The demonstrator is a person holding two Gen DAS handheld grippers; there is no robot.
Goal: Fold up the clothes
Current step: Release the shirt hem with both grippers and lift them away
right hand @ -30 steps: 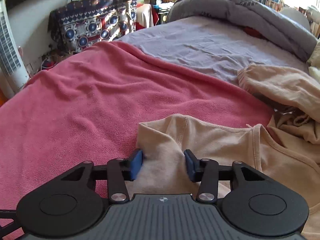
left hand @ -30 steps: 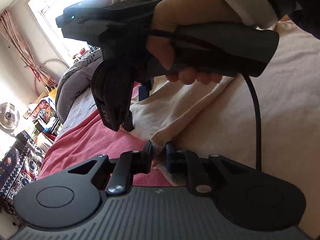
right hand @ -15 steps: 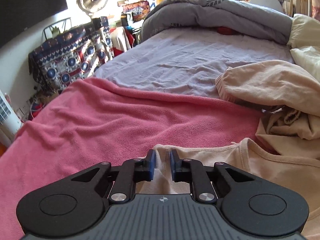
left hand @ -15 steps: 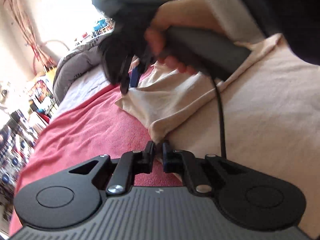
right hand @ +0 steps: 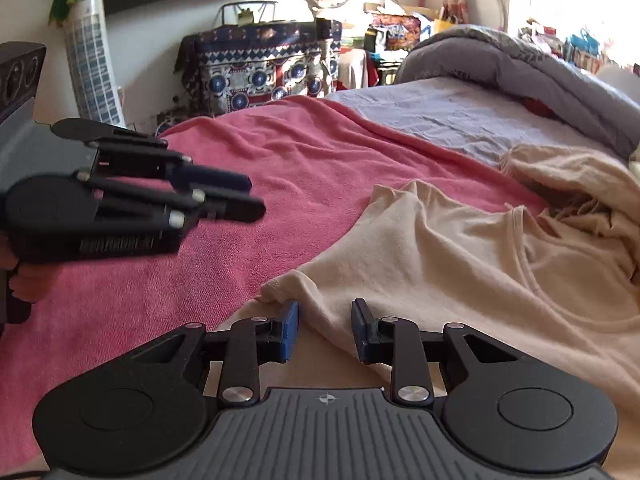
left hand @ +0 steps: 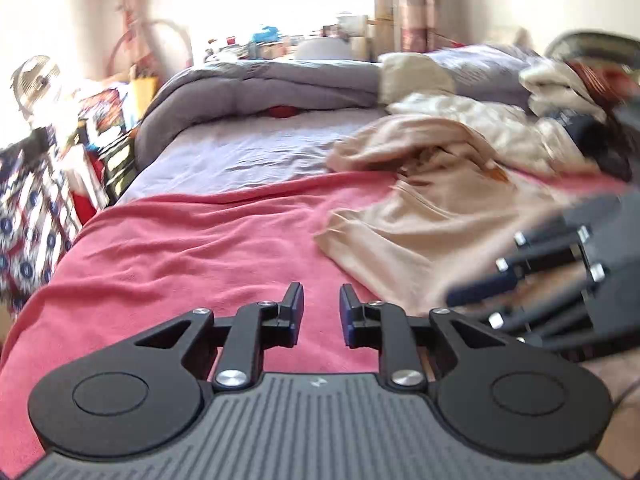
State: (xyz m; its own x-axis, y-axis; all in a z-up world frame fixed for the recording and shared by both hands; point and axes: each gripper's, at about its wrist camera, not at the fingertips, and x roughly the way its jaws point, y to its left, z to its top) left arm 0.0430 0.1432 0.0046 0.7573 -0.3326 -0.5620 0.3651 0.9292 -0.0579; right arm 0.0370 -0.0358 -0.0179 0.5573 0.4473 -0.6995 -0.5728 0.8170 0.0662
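Both the left gripper [left hand: 320, 310] and right gripper [right hand: 325, 330], jaws just reopened and empty, hover over the beige shirt [right hand: 440, 264] beside heaped clothes [left hand: 460, 136] on the bed's pink blanket [left hand: 192, 240].

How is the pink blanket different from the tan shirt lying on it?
The pink blanket is spread wide and mostly flat, covering much of the bed; the tan shirt lies bunched and wrinkled on top of it. The blanket looks fuzzy like a towel, while the shirt looks smooth, with stitched hems and a neckline. Both are soft cloth, and neither claw is holding either one.
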